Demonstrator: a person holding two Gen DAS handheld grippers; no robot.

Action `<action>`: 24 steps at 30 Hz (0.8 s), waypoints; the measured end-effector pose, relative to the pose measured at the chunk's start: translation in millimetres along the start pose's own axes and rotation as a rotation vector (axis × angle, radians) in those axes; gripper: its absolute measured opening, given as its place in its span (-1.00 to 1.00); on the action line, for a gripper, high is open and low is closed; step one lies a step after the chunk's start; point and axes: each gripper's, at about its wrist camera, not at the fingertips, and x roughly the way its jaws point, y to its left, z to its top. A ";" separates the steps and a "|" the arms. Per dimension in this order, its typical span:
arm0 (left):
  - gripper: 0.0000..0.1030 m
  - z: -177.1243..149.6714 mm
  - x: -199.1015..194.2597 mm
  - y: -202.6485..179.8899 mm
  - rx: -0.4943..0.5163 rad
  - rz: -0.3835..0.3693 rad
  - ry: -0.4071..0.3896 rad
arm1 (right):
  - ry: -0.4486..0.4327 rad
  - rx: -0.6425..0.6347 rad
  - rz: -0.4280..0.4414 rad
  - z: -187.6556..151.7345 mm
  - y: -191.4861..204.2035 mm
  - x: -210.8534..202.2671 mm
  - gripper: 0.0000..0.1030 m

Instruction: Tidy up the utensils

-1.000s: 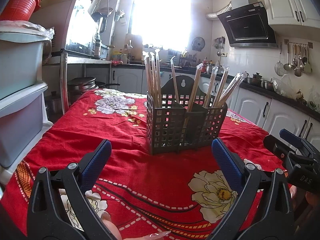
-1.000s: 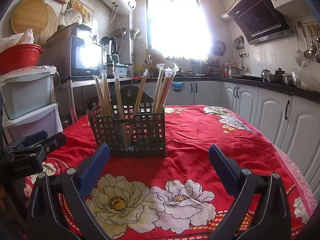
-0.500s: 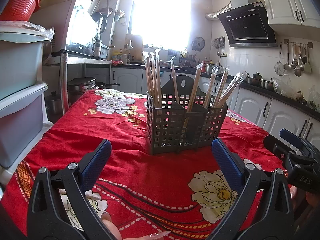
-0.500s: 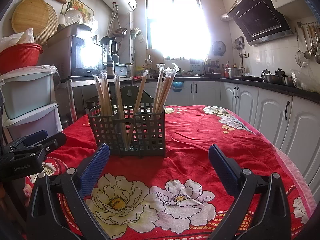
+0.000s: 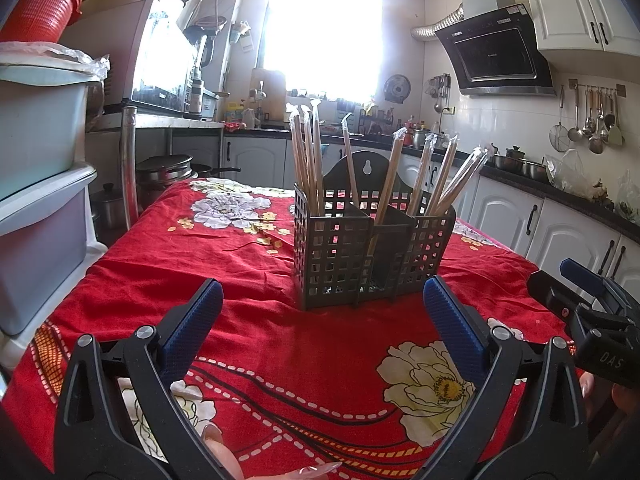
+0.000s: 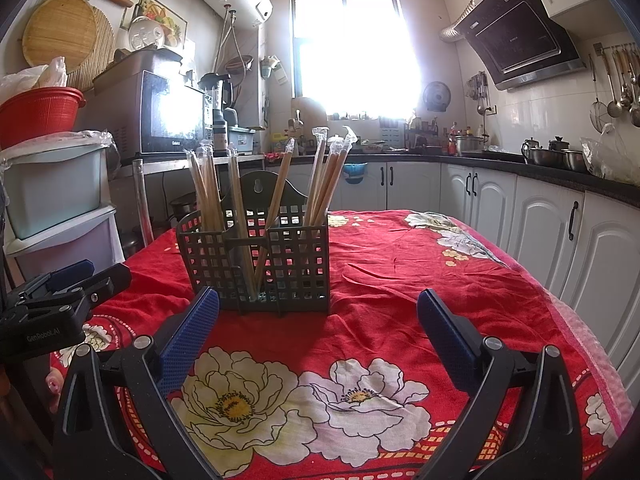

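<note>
Tablecloth (image 6: 400, 280) bare before caddy (image 6: 256, 264); chopsticks (image 6: 324, 176) upright.

red floral tablecloth (image 6: 400, 272), microwave (image 6: 168, 114)

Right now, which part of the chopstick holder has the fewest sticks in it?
The narrow middle part of the holder has only two wrapped chopsticks, crossing each other. The side parts hold thicker bunches.

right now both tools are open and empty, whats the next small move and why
Probably ease the right tool forward toward the wrapped chopsticks in the caddy: they splay unevenly across its compartments, and nothing lies loose on the tablecloth to collect.
</note>
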 end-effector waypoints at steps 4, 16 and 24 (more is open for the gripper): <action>0.80 0.0 -0.3 0.2 -0.001 0.001 -0.002 | 0.000 0.001 0.000 0.0 -0.5 -0.2 0.88; 0.80 0.8 -0.6 0.6 -0.006 0.003 0.004 | 0.005 0.003 -0.002 -0.7 -0.9 0.2 0.88; 0.80 1.5 2.5 0.5 0.000 0.029 0.018 | 0.012 0.010 -0.018 -1.4 -0.9 0.8 0.88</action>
